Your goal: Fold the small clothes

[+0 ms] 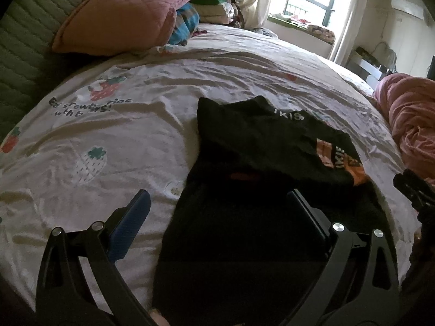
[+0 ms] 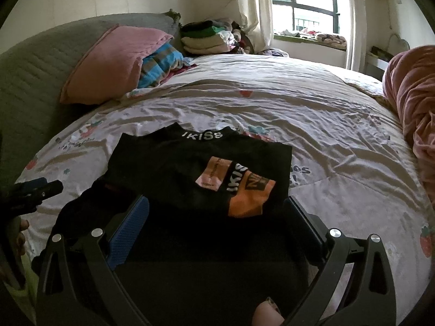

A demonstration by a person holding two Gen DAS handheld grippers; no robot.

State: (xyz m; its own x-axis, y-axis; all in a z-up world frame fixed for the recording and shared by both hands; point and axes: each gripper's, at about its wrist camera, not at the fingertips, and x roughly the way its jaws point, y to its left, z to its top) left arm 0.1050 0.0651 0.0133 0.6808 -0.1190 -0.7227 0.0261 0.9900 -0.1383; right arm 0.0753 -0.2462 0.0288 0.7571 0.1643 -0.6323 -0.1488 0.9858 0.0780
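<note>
I have both grippers hovering over the near edge of the bed [image 2: 312, 114], and both stand wide apart with nothing between their fingers. In my left wrist view the left gripper [image 1: 220, 203] has its blue-padded finger over the strawberry-print sheet [image 1: 108, 125] at about 8 o'clock, while its other finger sits over dark cloth at 4 o'clock. The right gripper [image 2: 217, 209] straddles the lower part of the garment, both fingers above black fabric.

The thing I am folding is a small black T-shirt [image 2: 190, 168], lying on the sheet just ahead of both grippers, toward 12 o'clock. Its upper half is already doubled over the lower half, so the collar lettering reads at the far edge and the orange and pink print [image 2: 239, 190] faces up near the fold's right corner. A darker layer of the same shirt spreads out under the grippers.

Farther off at 10 o'clock a pink pillow [image 2: 108, 62] leans on the green quilted headboard [image 2: 35, 81], with a striped blue cloth [image 2: 160, 65] beside it. A pink blanket [image 2: 413, 92] is bunched at 3 o'clock. The window [image 2: 307, 0] is at 1 o'clock.
</note>
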